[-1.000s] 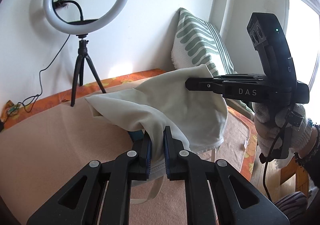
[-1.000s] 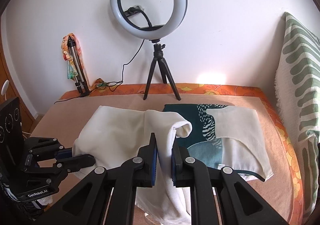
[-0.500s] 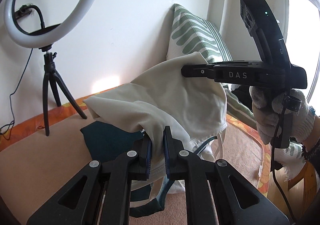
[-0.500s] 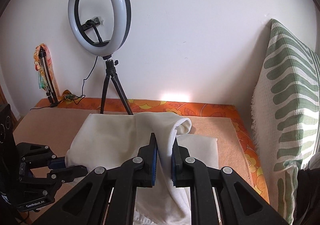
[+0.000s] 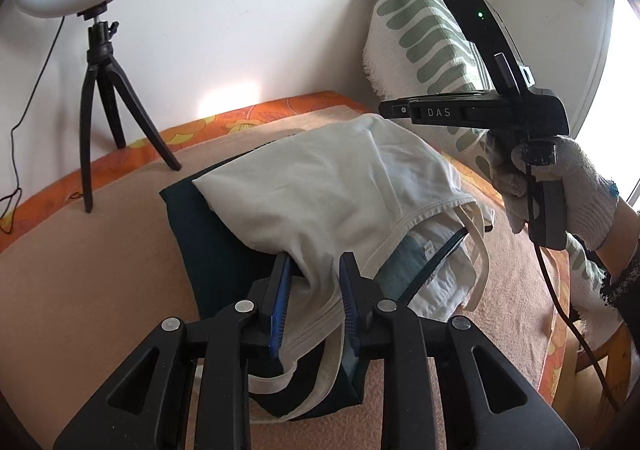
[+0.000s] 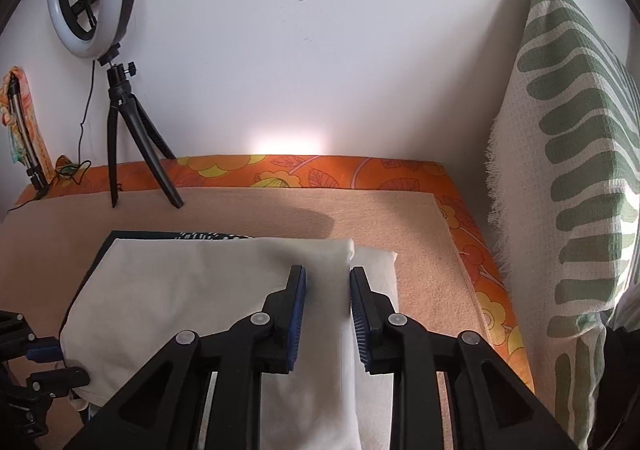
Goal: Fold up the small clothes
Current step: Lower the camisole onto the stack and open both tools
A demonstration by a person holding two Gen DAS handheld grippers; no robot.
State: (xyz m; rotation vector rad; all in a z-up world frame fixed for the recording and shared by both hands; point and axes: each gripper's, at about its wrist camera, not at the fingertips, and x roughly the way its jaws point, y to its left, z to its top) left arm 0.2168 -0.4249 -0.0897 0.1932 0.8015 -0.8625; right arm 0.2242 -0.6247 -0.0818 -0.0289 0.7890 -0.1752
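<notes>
On the peach blanket-covered bed [image 6: 248, 210] by the white wall, I see the cream cotton garment [image 5: 320, 186] folded over a dark teal cloth [image 5: 208, 234]. My left gripper [image 5: 314, 290] is opening narrowly, its hem loose between the jaws. My right gripper [image 6: 328, 302] is opening too, with the cream fabric between its parted fingers.

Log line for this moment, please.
phase: releasing fold | left claw: opening, cream garment between | right claw: opening, garment between | teal garment underneath
</notes>
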